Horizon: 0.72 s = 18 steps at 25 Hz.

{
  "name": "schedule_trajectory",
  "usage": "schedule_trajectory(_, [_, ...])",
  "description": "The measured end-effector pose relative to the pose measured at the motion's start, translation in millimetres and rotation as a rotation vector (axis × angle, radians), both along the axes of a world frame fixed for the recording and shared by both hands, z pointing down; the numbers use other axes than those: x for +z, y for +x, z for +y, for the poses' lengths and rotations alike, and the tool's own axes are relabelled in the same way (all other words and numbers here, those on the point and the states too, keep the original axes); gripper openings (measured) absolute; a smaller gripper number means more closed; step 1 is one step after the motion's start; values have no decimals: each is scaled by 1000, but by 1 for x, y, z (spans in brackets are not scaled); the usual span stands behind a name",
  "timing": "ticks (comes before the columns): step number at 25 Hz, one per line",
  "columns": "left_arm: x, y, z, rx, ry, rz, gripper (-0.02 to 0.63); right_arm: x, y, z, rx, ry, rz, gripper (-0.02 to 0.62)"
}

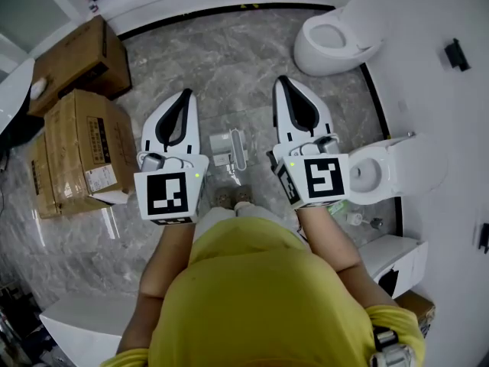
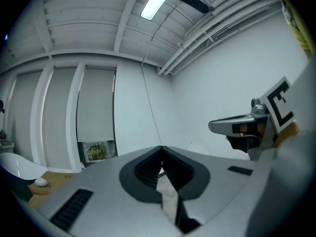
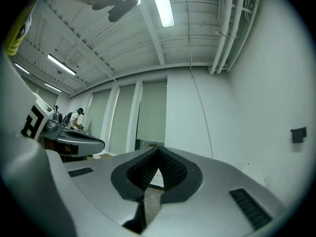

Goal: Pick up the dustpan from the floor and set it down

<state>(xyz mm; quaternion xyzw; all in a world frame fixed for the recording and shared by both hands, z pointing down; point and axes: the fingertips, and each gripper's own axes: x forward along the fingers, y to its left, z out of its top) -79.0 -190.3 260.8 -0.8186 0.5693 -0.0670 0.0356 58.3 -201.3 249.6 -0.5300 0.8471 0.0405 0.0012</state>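
Note:
In the head view a small white dustpan (image 1: pixel 229 148) lies on the grey marble floor, just ahead of the person's shoes. It is far below and between the two raised grippers. My left gripper (image 1: pixel 186 95) is held level to the dustpan's left, with its jaws together and nothing in them. My right gripper (image 1: pixel 283 81) is level on the other side, likewise shut and empty. In the left gripper view the left gripper (image 2: pixel 161 148) faces a white wall, tips touching. The right gripper (image 3: pixel 159 149) in its own view also shows only wall and ceiling. Neither gripper view shows the dustpan.
Two cardboard boxes (image 1: pixel 80 147) (image 1: pixel 76 58) stand at the left. A white toilet (image 1: pixel 336 38) sits at the back, another (image 1: pixel 386 170) at the right by the wall, and a white cabinet (image 1: pixel 397 257) nearer. A distant person (image 3: pixel 75 117) shows in the right gripper view.

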Motion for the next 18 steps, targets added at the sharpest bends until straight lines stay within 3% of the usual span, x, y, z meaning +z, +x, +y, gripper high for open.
schedule_trajectory(18, [-6,3,8,-10,18,-1,0,4,9,7,-4,-10,5,9])
